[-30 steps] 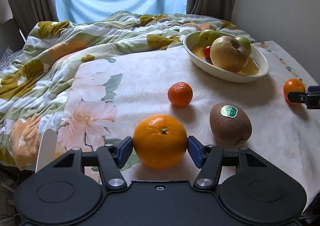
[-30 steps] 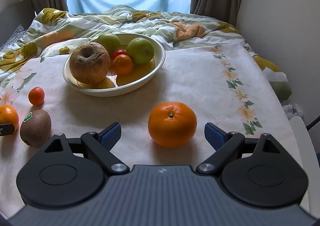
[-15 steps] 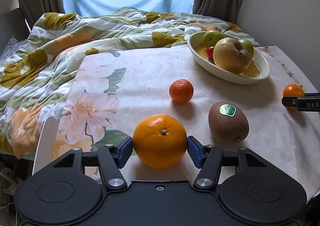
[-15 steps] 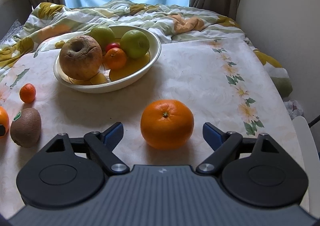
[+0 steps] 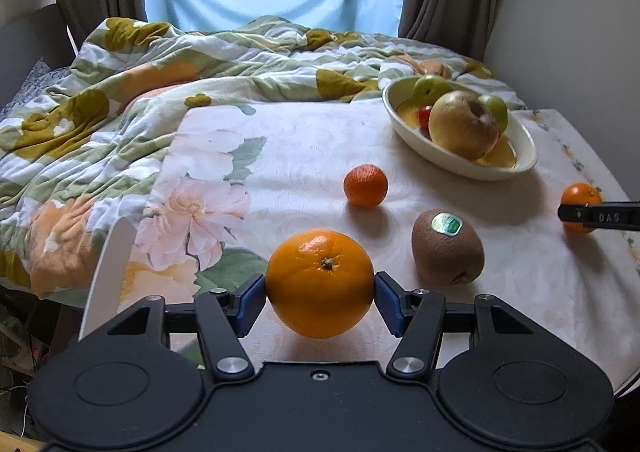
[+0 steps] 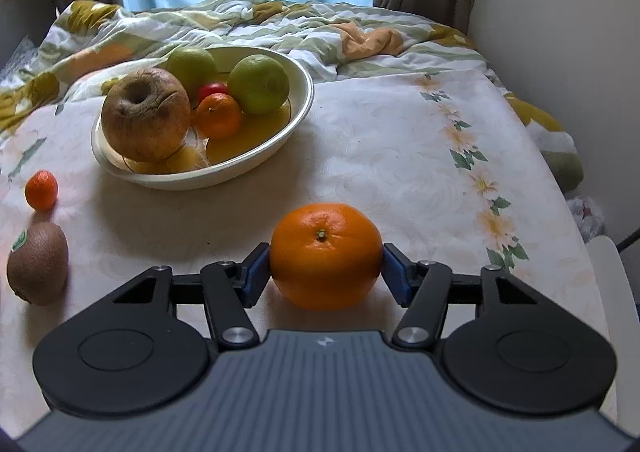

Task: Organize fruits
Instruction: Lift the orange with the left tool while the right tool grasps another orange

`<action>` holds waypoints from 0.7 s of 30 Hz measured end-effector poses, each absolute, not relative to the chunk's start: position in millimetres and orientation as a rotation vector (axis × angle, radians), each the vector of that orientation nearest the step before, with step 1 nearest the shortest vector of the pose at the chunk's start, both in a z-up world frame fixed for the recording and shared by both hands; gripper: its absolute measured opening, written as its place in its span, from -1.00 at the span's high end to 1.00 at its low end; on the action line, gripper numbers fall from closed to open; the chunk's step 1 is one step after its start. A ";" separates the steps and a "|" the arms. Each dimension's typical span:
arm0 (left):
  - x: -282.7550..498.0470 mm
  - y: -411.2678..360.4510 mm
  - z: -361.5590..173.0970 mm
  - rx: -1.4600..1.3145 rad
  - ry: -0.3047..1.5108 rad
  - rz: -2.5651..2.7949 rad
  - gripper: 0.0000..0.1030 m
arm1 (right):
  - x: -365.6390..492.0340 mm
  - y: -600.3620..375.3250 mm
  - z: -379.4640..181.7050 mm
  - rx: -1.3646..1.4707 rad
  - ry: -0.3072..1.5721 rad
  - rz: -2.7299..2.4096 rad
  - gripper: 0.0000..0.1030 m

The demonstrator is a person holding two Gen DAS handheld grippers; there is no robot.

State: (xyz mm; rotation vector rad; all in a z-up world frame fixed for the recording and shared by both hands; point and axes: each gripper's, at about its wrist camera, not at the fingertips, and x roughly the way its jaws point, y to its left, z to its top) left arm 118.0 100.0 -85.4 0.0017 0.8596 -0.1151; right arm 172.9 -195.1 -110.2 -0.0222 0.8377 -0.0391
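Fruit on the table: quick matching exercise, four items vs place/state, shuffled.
Items:
1. kiwi
2. small mandarin
3. wrinkled apple
4. big orange

Places/states:
A. in the bowl
B. between the left gripper fingers
C. carries a green sticker
D. loose on the cloth, between kiwi and bowl

Pairs: 1-C, 2-D, 3-A, 4-B

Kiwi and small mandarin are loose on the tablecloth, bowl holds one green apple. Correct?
Not quite: the bowl holds two green apples, as the right wrist view shows. The kiwi and small mandarin are loose on the tablecloth.
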 end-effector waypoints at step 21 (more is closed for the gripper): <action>126.2 76.9 2.7 -0.022 0.753 -0.146 -0.22 | 157.2 -192.5 -5.9 -0.017 0.740 0.026 -0.44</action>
